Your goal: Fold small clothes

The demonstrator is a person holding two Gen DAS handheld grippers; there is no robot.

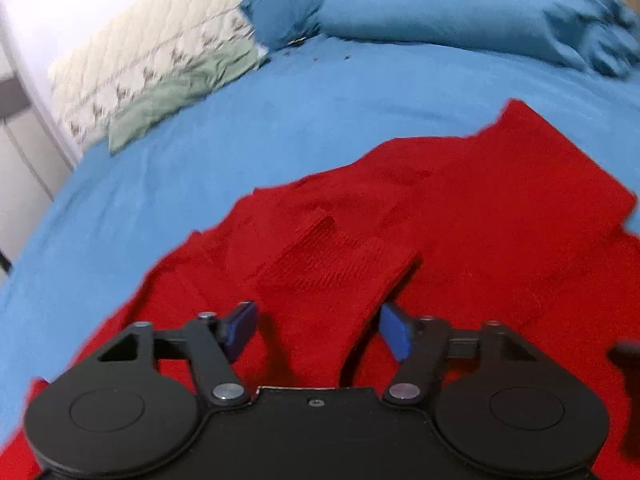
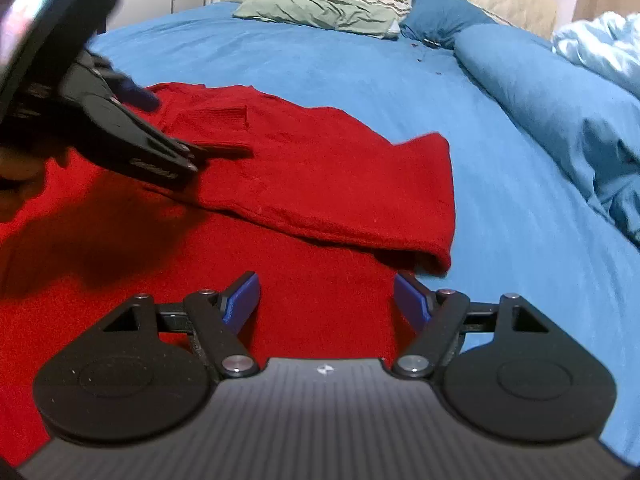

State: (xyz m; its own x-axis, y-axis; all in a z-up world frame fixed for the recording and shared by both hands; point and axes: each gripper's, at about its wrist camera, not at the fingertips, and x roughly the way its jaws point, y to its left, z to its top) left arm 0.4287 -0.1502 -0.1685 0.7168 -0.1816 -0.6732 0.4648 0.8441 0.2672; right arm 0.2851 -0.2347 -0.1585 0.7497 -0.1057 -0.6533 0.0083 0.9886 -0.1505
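A red knitted sweater (image 1: 500,208) lies spread on the blue bed sheet (image 1: 240,132). Its sleeve, ending in a ribbed cuff (image 1: 332,256), is folded across the body and runs back between the blue pads of my left gripper (image 1: 318,330). The jaws stand apart around that sleeve and the pads do not press on it. In the right wrist view my right gripper (image 2: 326,300) is open, low over the sweater's (image 2: 320,168) near right edge, with only flat fabric beneath it. The other folded sleeve (image 2: 400,216) lies just ahead of it. The left tool's black linkage (image 2: 132,140) shows at upper left.
Blue pillows (image 1: 460,12) lie at the bed's far end, beside a crumpled green cloth (image 1: 180,92) and a cream quilted blanket (image 1: 132,52). A pale blue duvet (image 2: 600,48) bunches at the far right. A dark blurred shape (image 1: 628,360) is at the left view's right edge.
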